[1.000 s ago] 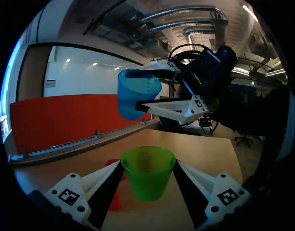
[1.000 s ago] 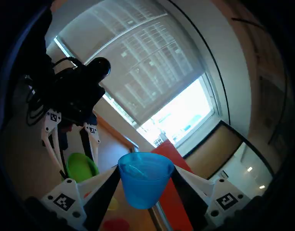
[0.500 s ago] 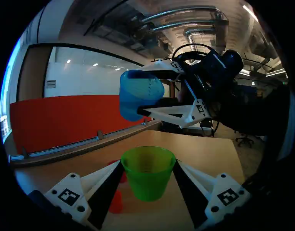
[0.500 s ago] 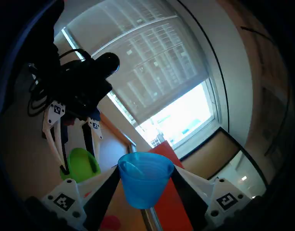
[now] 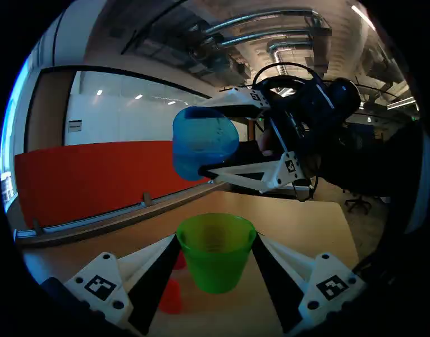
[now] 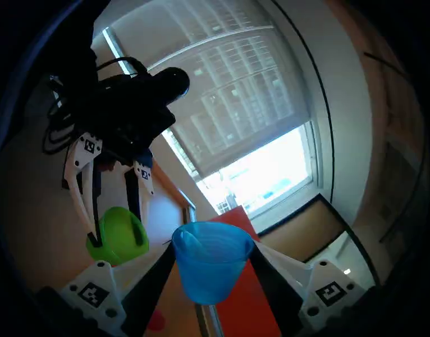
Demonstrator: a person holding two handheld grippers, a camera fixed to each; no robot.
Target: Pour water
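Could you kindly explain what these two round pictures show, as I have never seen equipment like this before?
A person holds two hand-held two-finger grippers, each carrying a fisheye camera that looks along its fingers. The left gripper view looks past the left gripper, shut on a translucent green plastic cup, over a light wooden table with a small red object I cannot identify. Farther off is the right gripper, shut on a tilted translucent blue plastic cup. The right gripper view looks over that same blue cup.
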